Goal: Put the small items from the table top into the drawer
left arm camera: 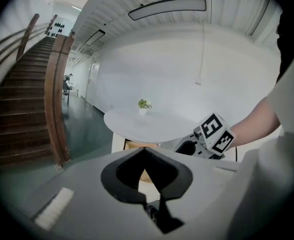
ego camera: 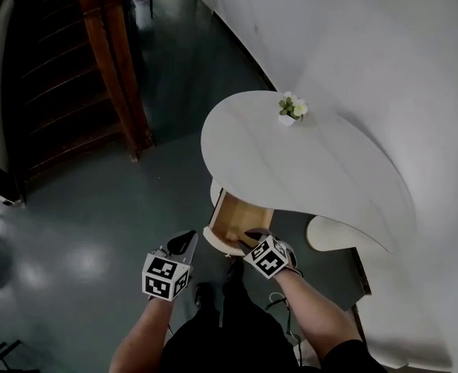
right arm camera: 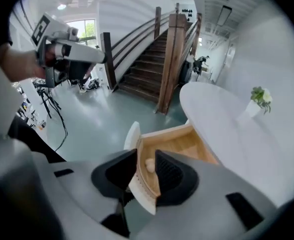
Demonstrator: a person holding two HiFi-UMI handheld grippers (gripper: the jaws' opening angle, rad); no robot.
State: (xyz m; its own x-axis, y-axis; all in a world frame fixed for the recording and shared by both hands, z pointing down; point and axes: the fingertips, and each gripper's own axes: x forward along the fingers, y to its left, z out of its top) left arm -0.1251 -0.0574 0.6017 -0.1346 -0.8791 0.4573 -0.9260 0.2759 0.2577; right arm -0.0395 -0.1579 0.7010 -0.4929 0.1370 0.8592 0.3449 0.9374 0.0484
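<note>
White bench [ego camera: 322, 169] bare but for a plant [ego camera: 291, 109] (no loose items left on top that I can see). Drawer [ego camera: 240, 216] stands open beneath, with one small pale item [right arm camera: 149, 165] inside. Right tool [right arm camera: 146, 159] clamps the drawer by its front; left tool [left arm camera: 144, 151] is closed and empty. Judged nearly done; the drawer is still to be shut.

The table [ego camera: 314, 169] is plain white; the drawer [right arm camera: 179, 144] has a white front and pale honey wood inside, where a small item [right arm camera: 149, 165] looks cream, though it is too tiny to be sure. The potted plant [ego camera: 291, 109] shows green leaves and a white pot; the floor [ego camera: 81, 231] is dark grey-green, the staircase [ego camera: 57, 76] dark brown.
</note>
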